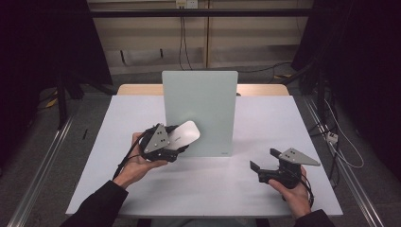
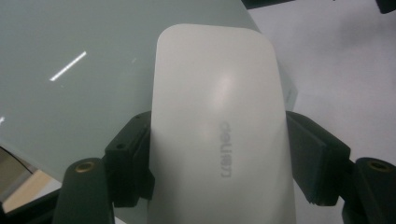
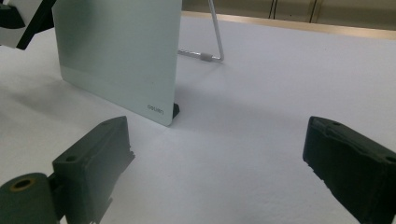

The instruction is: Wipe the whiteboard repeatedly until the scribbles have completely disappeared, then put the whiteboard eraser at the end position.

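Right hand-held gripper [image 1: 263,161] near the front edge of the white worktop [image 1: 142,189], jaws wide apart, nothing between them. Left hand-held gripper [image 1: 177,142] a bit farther in, clamped tight on a white eraser [image 2: 219,135], lifted off the worktop. Just behind, touching or almost touching the eraser, a pale glass board [image 1: 201,101] standing upright.

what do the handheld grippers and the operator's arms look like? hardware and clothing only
Both the left gripper and the right gripper are black, two-jawed, with blocky black pads and brass-coloured inserts at the jaw bases. Each carries a grey three-cornered plate dotted with small holes, and trails a black cable. Dark long sleeves cover the forearms.
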Tool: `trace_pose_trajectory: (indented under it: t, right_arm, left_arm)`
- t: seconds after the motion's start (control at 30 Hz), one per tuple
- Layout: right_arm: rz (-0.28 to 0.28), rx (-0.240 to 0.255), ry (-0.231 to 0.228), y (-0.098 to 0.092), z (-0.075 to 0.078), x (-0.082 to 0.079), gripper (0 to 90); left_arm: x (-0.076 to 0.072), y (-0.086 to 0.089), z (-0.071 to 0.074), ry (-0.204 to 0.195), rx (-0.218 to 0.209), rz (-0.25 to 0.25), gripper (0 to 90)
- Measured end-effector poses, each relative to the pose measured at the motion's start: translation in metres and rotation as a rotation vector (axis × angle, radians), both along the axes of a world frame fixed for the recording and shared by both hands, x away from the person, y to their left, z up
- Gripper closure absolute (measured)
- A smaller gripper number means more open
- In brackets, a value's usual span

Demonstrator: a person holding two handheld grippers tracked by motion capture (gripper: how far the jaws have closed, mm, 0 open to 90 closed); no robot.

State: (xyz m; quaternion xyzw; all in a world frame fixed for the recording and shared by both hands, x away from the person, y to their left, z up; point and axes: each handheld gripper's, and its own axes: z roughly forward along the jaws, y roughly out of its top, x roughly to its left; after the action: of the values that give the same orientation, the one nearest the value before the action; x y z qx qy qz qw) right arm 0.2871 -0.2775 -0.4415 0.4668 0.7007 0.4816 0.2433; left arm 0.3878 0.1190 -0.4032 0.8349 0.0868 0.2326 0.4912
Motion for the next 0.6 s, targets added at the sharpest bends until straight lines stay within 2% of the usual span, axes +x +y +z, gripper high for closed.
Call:
trace_pose_trajectory:
  t: [0.17,0.6]
  right_arm:
    - [0.0,0.002,0.002,-0.0001,0.0,0.0,7.5]
    - [0.005,0.001,0.0,-0.0008,0.0005,-0.0019,7.5]
  left_arm:
    - [-0.0019,0.0014,-0.0031,0.07,0.025,0.001,30.4]
    - [-0.0083,0.0024,-0.0063,0.219,0.028,-0.001,30.4]
